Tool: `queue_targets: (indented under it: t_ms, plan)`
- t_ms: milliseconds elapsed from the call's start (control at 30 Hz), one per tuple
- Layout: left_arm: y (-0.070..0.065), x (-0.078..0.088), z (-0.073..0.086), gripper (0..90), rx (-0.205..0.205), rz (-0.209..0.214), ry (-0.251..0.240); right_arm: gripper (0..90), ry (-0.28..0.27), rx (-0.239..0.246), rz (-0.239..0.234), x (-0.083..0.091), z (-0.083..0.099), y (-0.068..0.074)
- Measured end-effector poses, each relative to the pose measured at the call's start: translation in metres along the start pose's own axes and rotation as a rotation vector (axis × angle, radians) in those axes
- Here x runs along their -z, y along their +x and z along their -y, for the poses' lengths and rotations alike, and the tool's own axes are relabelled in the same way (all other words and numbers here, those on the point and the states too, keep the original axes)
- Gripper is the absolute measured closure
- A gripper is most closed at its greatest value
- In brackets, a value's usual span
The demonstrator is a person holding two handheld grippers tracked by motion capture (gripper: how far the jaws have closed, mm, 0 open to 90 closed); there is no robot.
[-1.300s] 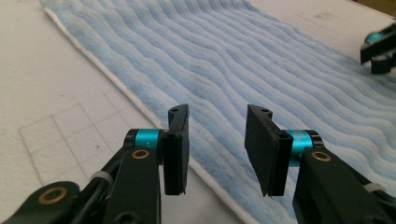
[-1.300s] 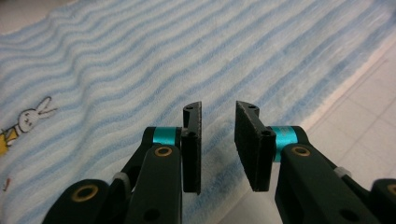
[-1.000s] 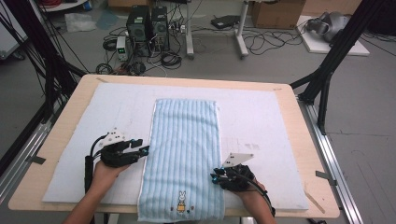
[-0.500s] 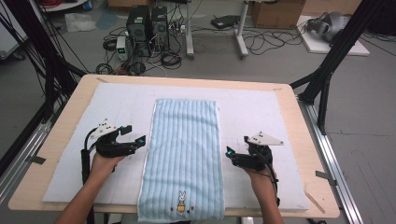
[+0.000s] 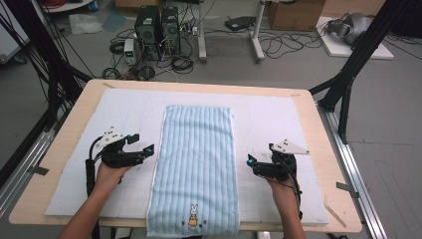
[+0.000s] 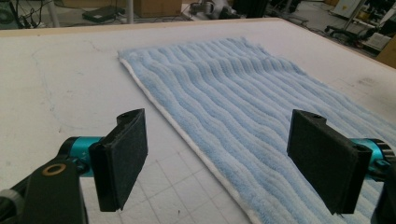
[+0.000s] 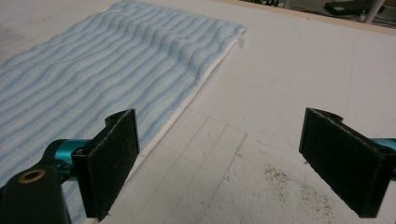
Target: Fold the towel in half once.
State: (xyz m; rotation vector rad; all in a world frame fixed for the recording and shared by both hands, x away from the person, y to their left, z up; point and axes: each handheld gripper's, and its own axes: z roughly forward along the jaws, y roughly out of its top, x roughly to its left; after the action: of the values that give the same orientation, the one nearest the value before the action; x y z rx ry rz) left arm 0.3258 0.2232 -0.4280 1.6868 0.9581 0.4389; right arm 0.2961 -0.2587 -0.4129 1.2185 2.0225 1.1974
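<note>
A light blue striped towel (image 5: 196,159) lies flat and lengthwise in the middle of the white mat, its rabbit picture (image 5: 192,215) at the near end. My left gripper (image 5: 143,143) hovers just off the towel's left edge, and my right gripper (image 5: 251,166) a little off its right edge. Both point inward at the towel. Both have just been opening, and their jaws stand wide with nothing gripped. Past the left gripper (image 6: 219,140) the towel (image 6: 243,93) and its white hem run away from me. The right gripper (image 7: 219,144) is over bare mat, with the towel (image 7: 93,60) to its left.
The white mat (image 5: 278,124) covers most of the wooden table (image 5: 318,134). Dark specks (image 7: 289,182) mark the mat by the right gripper. Black frame posts (image 5: 348,84) stand at the table's sides. Computers and cables (image 5: 154,25) lie on the floor beyond the far edge.
Both grippers were at the towel's edges with jaws nearly shut. They have opened and drawn outward, the right one to the right and farther up the table. The towel lies still.
</note>
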Motion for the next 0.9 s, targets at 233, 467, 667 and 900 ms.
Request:
queue_targets:
  t_ms: [233,467,667,900]
  plan:
    - [0.004,-0.007,0.000,24.4,0.016,-0.007,0.019,11.3,0.025,0.005,-0.017,-0.004,0.002,-0.001]
    - [0.018,-0.020,-0.014,22.5,0.053,-0.013,0.043,11.3,0.028,-0.010,-0.026,-0.004,0.004,-0.004]
    - [0.026,-0.045,-0.029,25.4,0.053,-0.028,0.091,11.3,0.026,-0.006,-0.039,-0.004,0.004,-0.006]
    - [0.037,-0.074,-0.040,32.7,0.073,-0.049,0.120,11.3,0.030,-0.003,-0.059,-0.004,0.004,-0.003]
